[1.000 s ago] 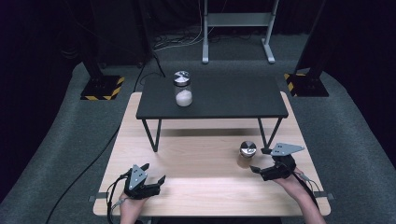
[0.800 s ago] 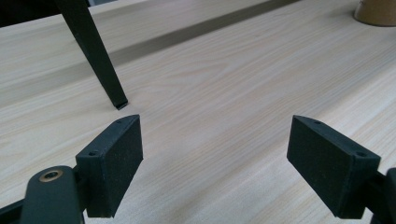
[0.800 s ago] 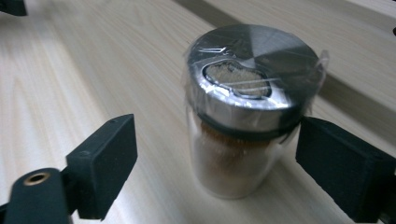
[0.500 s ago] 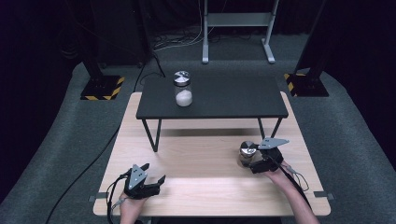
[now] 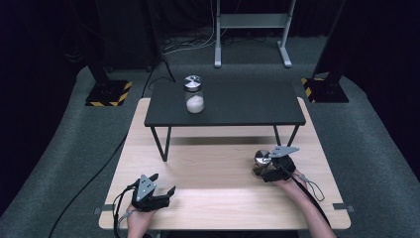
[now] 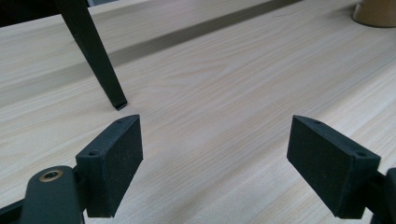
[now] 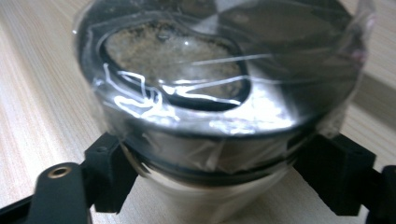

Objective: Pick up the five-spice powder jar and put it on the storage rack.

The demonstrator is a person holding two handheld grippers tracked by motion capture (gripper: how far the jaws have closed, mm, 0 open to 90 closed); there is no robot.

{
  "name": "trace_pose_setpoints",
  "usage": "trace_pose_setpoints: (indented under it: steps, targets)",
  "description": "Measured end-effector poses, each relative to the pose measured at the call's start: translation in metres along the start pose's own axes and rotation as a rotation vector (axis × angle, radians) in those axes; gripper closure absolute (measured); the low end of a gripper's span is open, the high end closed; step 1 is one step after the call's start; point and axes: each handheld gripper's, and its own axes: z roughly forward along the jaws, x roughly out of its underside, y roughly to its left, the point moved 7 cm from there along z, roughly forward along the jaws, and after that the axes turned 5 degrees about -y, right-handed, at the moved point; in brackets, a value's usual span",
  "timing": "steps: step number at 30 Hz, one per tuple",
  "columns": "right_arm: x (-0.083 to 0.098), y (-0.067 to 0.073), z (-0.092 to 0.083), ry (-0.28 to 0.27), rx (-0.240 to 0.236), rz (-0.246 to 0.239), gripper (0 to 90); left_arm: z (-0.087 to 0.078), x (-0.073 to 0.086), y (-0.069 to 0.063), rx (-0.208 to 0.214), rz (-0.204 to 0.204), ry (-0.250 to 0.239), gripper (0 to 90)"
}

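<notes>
Left gripper (image 5: pixel 157 194) sits low at the near left of the light wooden table (image 5: pixel 218 193), fingers (image 6: pixel 112 165) spread wide with bare wood between them. One thin black leg (image 6: pixel 95 56) of the small black raised table (image 5: pixel 233 106) stands ahead of them in the left gripper view; its top is cut off by the frame edge. A tan rounded base (image 6: pixel 376 11) shows at the far upper right of that view, mostly out of frame, too little of it to name.

On the raised table, left of centre, stands a clear glass jar with a shiny metal lid (image 5: pixel 193 94), holding white powder in its lower part.

Right gripper (image 5: pixel 267 170) is at the near right of the wooden table, just in front of the raised table's right leg. Its fingers (image 7: pixel 109 175) have just been closing and now pinch a second clear jar with a mirror-bright metal lid (image 5: pixel 261 161) on both sides, just under the lid rim. The jar stands on the wood. In the right gripper view, crinkled clear film (image 7: pixel 140 93) lies over the lid; a brownish grainy patch shows through the top, blurred. How full the jar is cannot be made out.
</notes>
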Motion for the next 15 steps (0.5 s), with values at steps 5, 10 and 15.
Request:
trace_pose_setpoints:
  steps: [5, 10, 15]
  targets:
    - [-0.002, 0.0004, 0.0005, -0.005, -0.024, -0.024, 29.9, 0.0, 0.0, -0.0001, 0.0, 0.0, 0.0, 17.7]
    - [-0.0039, -0.0005, -0.0014, 0.011, -0.023, -0.013, 30.1, 0.0001, -0.0001, -0.0001, -0.001, 0.0, 0.0, 17.7]
    - [-0.0088, 0.0003, -0.0093, 0.037, -0.007, 0.01, 30.1, 0.0, 0.0, -0.0005, -0.003, 0.001, 0.0, 17.7]
